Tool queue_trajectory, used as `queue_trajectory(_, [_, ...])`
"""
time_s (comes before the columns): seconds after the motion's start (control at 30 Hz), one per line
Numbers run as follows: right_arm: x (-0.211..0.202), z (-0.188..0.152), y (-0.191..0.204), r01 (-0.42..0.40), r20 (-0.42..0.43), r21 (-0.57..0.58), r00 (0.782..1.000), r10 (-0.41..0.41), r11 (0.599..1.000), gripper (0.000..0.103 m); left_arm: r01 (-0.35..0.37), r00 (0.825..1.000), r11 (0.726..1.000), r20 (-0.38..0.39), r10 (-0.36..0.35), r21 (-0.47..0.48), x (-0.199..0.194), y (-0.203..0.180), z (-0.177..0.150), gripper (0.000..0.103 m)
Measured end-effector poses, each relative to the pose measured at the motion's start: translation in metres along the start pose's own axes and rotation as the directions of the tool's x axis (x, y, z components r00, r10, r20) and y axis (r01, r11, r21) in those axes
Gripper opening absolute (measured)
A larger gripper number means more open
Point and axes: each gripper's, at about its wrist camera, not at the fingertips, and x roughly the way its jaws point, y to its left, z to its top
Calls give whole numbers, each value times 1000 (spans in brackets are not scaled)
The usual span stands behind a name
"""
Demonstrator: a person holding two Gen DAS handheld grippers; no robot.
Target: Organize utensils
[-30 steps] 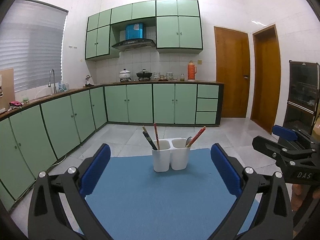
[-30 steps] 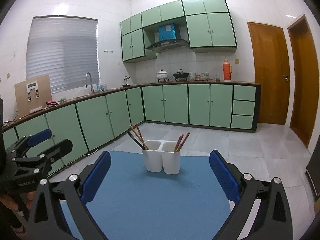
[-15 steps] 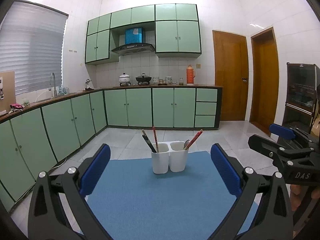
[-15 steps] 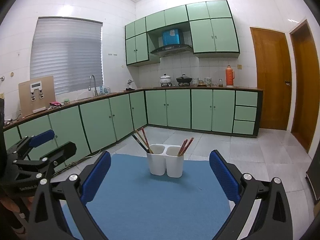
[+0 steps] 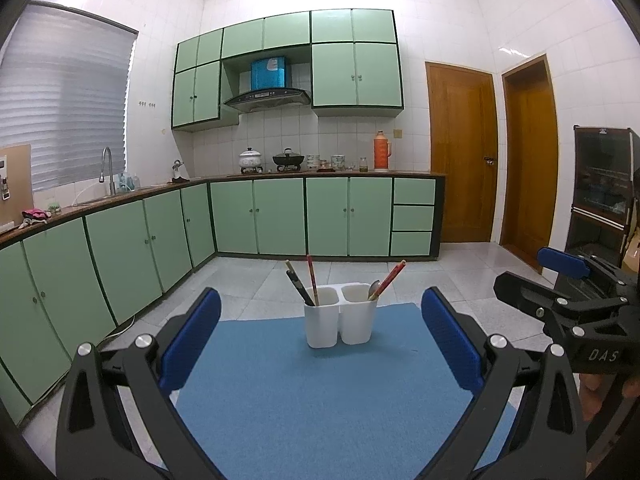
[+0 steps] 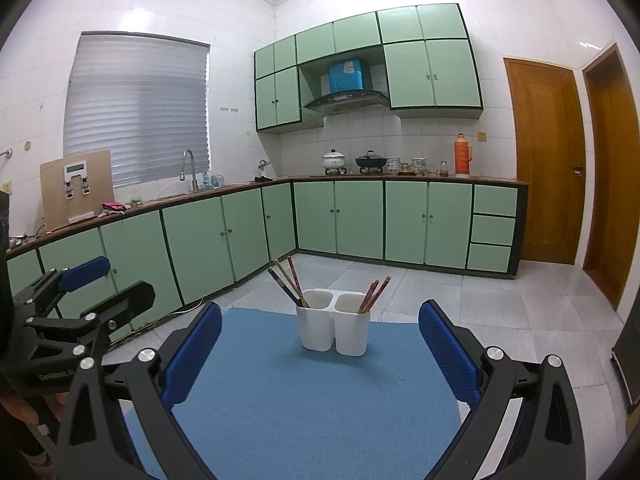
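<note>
A white two-cup utensil holder stands at the far end of a blue mat. Its left cup holds dark and red chopsticks. The right cup holds red chopsticks and a spoon. My left gripper is open and empty, held back from the holder. My right gripper is open and empty too, equally far back. Each gripper shows at the edge of the other's view: the right one, the left one.
Green base cabinets run along the back and left walls, with a sink tap and pots on the counter. Two wooden doors stand at the right. A dark cabinet is at the far right. Grey floor tiles lie beyond the mat.
Both wrist views have tilted upward and drawn back, so the holder sits lower and smaller in frame. Both grippers stay open and empty.
</note>
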Motion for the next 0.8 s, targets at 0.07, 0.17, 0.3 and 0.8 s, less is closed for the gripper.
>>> queue_trajectory(0.07, [0, 0, 1, 0, -1, -1, 1000, 0, 1000, 97, 0, 1000, 1000, -2, 0, -2, 0, 1, 0, 97])
queue_trajectory(0.17, [0, -1, 1, -1, -1, -2, 1000, 1, 1000, 97, -1, 1000, 1000, -1, 1, -3, -2, 2, 2, 97])
queue_trajectory(0.3, [1, 0, 2, -1, -2, -2, 1000, 1, 1000, 97, -3, 1000, 1000, -4, 3, -3, -1, 3, 4, 97])
queue_trajectory(0.8, [2, -1, 2, -1, -3, -3, 1000, 1, 1000, 97, -3, 1000, 1000, -5, 3, -2, -1, 3, 5, 97])
